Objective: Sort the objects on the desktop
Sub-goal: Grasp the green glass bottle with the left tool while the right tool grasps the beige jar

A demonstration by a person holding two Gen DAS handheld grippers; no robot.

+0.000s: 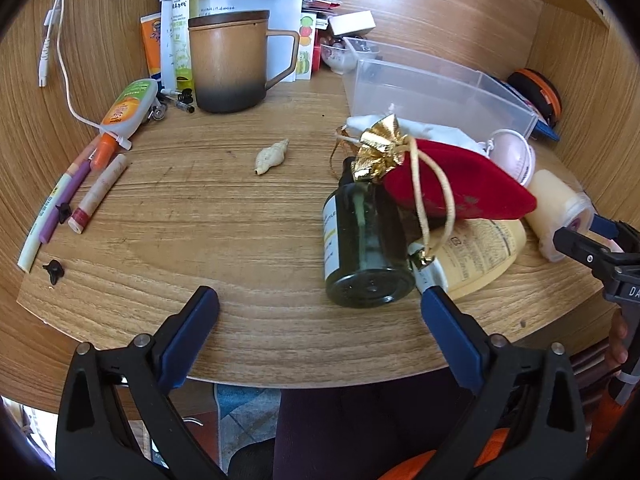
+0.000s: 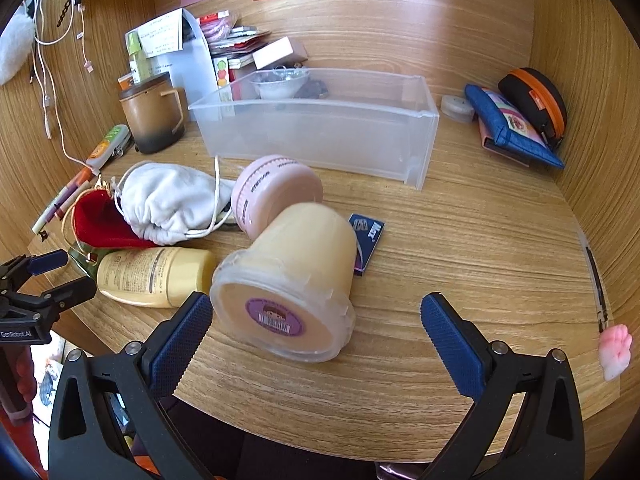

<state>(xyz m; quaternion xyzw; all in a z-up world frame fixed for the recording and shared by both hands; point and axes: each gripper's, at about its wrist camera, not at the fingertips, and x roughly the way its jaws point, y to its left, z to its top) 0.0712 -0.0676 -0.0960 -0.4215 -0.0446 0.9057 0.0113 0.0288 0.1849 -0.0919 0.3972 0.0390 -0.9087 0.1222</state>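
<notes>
My left gripper [image 1: 320, 300] is open and empty at the desk's front edge; a dark green glass bottle [image 1: 366, 248] lies just inside its right finger. A red velvet pouch [image 1: 452, 184] with gold trim rests on the bottle and on a yellow lotion bottle [image 1: 480, 256]. My right gripper [image 2: 316, 308] is open; a cream plastic jar [image 2: 292, 280] lies on its side between the fingers, against the left one. A pink jar [image 2: 276, 194], a white drawstring pouch [image 2: 168, 200] and a clear plastic bin [image 2: 320, 128] lie beyond it. A seashell [image 1: 272, 156] lies mid-desk.
A brown mug [image 1: 228, 68], glue bottle [image 1: 128, 108] and pens [image 1: 96, 196] sit at the left. A blue staple box [image 2: 366, 244], blue wallet [image 2: 512, 124] and black-orange case [image 2: 536, 100] sit at the right. Wooden walls enclose the desk on three sides.
</notes>
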